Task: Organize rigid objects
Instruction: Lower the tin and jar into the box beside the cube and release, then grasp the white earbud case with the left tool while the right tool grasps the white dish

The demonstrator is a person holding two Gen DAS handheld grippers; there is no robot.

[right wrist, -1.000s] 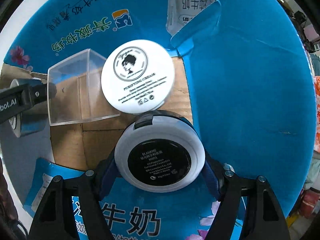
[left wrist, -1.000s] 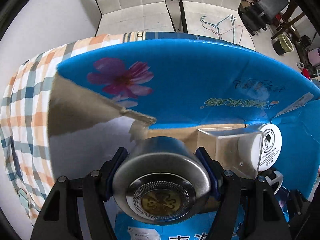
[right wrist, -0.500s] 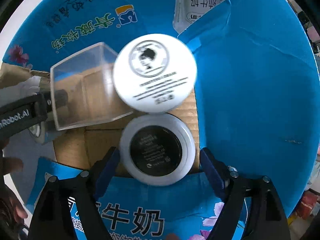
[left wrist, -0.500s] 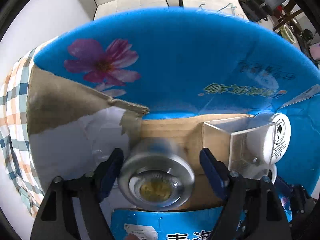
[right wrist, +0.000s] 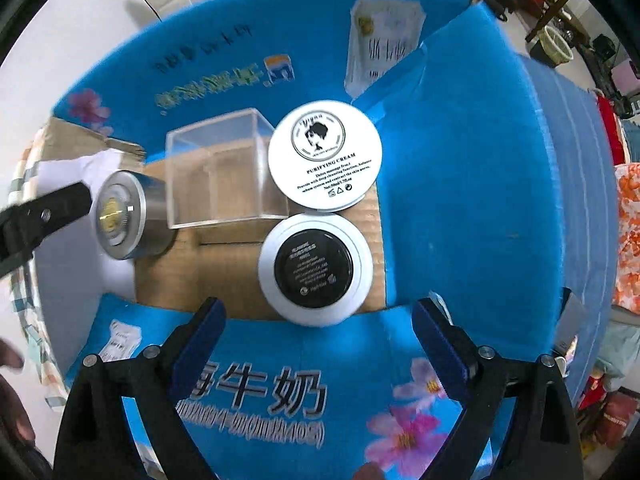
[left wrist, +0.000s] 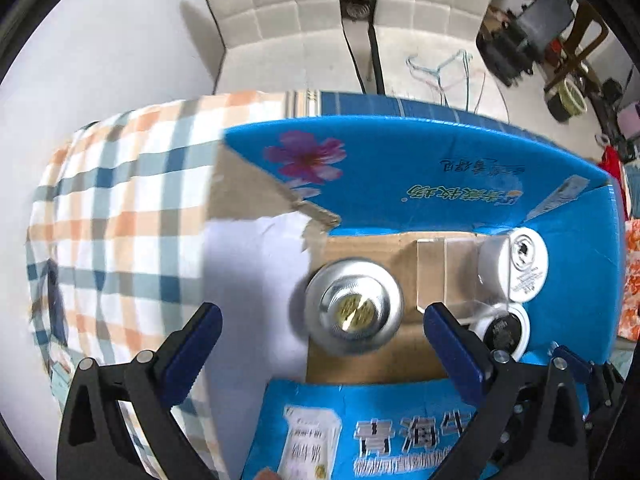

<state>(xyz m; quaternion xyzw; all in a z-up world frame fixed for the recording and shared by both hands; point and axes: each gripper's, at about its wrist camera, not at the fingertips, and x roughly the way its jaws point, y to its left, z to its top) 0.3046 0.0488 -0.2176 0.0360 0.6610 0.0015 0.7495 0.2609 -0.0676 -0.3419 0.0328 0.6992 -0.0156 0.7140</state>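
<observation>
Inside the blue carton point(left wrist: 460, 168), the silver tin point(left wrist: 354, 310) stands on its cardboard floor, clear box point(left wrist: 448, 276) just right of it; left gripper point(left wrist: 320, 340) fingers point(left wrist: 192, 344) spread apart.

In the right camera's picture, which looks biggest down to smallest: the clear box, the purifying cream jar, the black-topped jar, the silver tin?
1. clear box
2. purifying cream jar and black-topped jar: alike, unranked
3. silver tin

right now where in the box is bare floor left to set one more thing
Bare cardboard floor lies between the silver tin and the black-lidded jar, in front of the clear cube. The right end, around the white cream jar, is crowded.
</observation>
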